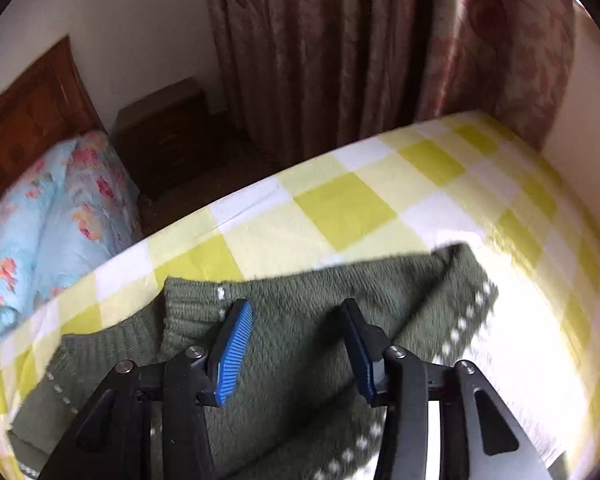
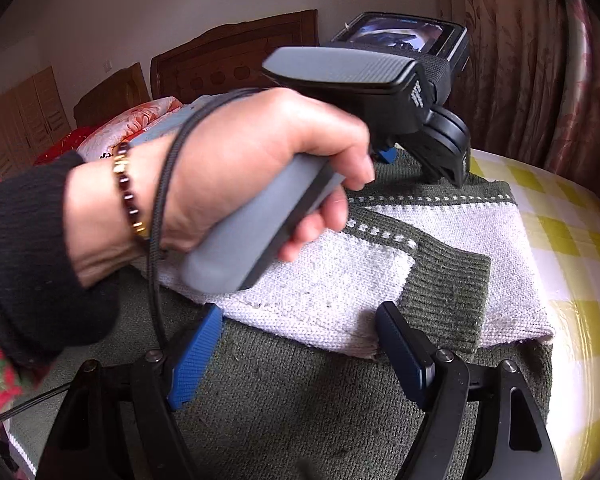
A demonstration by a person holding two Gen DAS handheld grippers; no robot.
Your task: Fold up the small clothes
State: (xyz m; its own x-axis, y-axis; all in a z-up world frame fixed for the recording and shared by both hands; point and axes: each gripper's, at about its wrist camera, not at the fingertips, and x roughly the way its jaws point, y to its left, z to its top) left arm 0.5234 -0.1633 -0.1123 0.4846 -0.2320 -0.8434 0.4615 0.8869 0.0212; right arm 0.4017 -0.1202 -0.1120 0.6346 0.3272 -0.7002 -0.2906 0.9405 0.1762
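A small knitted sweater (image 1: 300, 352), olive green with white dotted trim, lies on the yellow-checked bed. In the right wrist view it (image 2: 284, 392) shows white panels and a ribbed green sleeve cuff (image 2: 444, 292) folded across its body. My left gripper (image 1: 296, 344) is open and empty, hovering just above the green knit. My right gripper (image 2: 300, 354) is open and empty, its blue pads low over the sweater near the edge of the white panel. The left hand and its gripper tool (image 2: 380, 80) fill the upper part of the right wrist view, over the sweater's far end.
The checked bedsheet (image 1: 340, 208) runs to the bed's far edge, with floral curtains (image 1: 340, 48) and a dark bedside cabinet (image 1: 164, 136) behind. A blue floral quilt (image 1: 48, 224) lies at the left by the wooden headboard (image 1: 28, 112). A cable (image 2: 160, 240) hangs from the left hand.
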